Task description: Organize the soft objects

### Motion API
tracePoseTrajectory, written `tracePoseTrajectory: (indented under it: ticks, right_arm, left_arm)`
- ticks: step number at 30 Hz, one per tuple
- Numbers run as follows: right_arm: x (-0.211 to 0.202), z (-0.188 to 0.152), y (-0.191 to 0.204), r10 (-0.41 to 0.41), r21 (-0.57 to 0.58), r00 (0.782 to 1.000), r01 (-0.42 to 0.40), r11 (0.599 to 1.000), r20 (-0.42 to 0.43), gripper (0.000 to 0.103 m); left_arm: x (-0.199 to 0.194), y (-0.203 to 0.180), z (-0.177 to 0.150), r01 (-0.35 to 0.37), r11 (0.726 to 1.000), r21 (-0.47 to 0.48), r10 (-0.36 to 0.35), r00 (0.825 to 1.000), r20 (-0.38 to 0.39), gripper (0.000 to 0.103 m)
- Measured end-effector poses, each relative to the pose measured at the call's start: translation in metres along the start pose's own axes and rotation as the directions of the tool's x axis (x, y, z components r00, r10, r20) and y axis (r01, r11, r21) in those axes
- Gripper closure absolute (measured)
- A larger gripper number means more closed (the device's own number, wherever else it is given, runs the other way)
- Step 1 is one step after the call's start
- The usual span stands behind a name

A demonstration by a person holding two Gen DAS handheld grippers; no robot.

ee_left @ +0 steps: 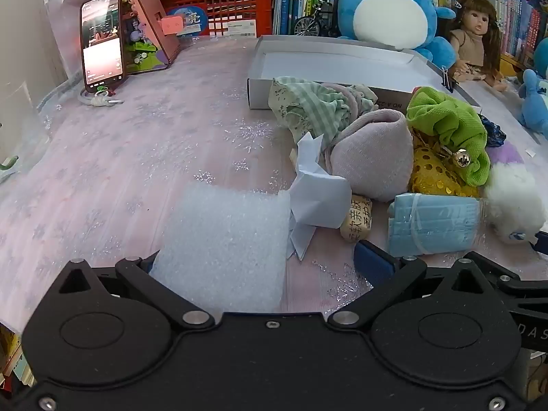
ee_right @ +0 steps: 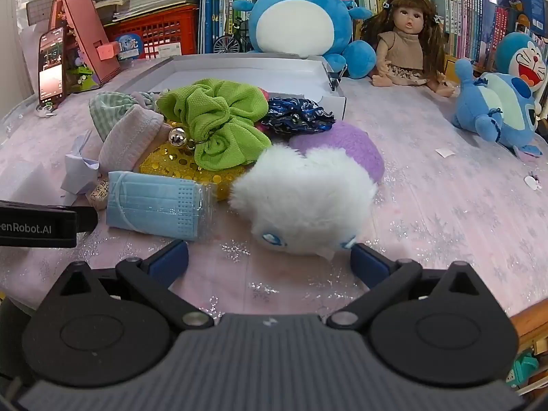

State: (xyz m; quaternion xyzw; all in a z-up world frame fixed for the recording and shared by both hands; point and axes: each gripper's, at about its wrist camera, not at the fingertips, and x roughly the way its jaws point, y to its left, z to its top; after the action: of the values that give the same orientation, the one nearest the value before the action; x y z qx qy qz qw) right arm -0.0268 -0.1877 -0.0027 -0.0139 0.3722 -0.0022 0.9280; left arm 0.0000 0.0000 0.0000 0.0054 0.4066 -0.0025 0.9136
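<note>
Right tool (ee_right: 269, 257) spread wide, empty, flanking white fluffy plush (ee_right: 301, 198) on worktop (ee_right: 445, 205). Left tool (ee_left: 263, 267) wide open, empty, over bubble wrap (ee_left: 222, 239). Face-mask pack (ee_right: 157, 202) and green scrunchie (ee_right: 219, 120) crowd the open box (ee_right: 239, 65).

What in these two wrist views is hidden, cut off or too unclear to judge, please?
- Gold sequin piece: shape hidden in the right wrist view under the green scrunchie and face mask pack.
- Purple plush: front hidden by the white fluffy toy.
- White box: far floor hidden behind its wall in the left wrist view.
- Doraemon plush: cut off by the fisheye edge.
</note>
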Motion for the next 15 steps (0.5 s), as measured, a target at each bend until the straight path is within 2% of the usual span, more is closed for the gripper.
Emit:
tracePoseTrajectory:
  ticks: [15]
  right_arm:
    - [0.0, -0.0002, 0.0001, 0.001, 0.002, 1.0, -0.001, 1.0, -0.002, 0.0]
  left_arm:
    - [0.0001, -0.0001, 0.0, -0.002, 1.0, 0.002, 0.002, 1.0, 0.0, 0.0]
